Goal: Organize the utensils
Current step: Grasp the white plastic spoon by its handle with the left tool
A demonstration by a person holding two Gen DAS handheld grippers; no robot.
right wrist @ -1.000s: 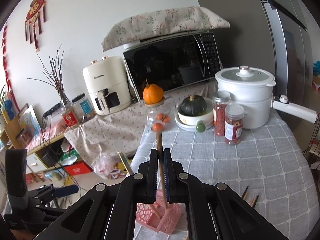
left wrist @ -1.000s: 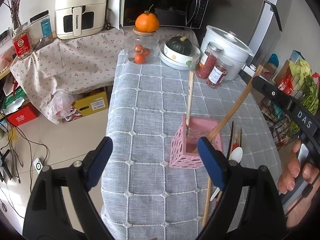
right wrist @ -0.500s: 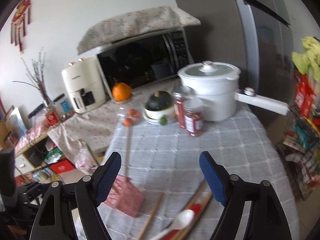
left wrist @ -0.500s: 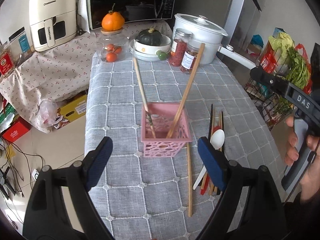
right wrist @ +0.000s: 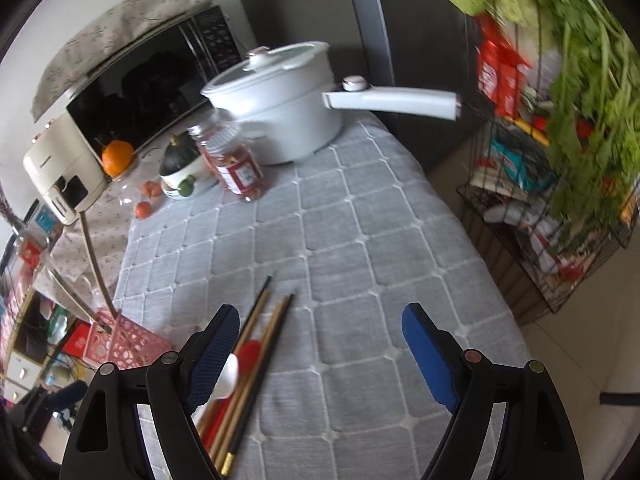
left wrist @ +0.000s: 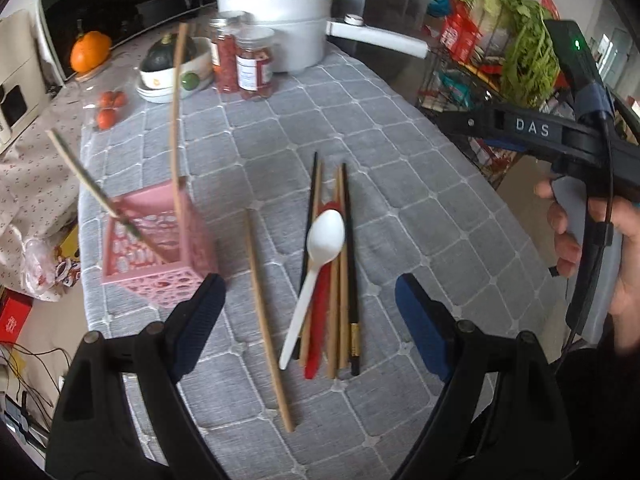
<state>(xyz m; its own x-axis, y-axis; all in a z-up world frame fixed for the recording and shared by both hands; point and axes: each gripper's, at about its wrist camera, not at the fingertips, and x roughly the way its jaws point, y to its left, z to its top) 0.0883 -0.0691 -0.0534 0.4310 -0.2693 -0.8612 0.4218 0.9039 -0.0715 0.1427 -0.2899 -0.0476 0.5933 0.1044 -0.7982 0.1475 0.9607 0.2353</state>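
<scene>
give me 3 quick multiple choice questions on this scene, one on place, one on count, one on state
1. Where does the white plastic spoon lie?
A. in the pink perforated basket
B. on the chopstick bundle
C. in the white pot

2. How many sticks stand in the basket?
A. two
B. none
C. five

3. The left tongs are:
A. shut on the spoon
B. shut on a chopstick
C. open and empty

Key: 1 B, the spoon rests across the bundle; 2 A, two lean out; 3 C, pads wide apart.
</scene>
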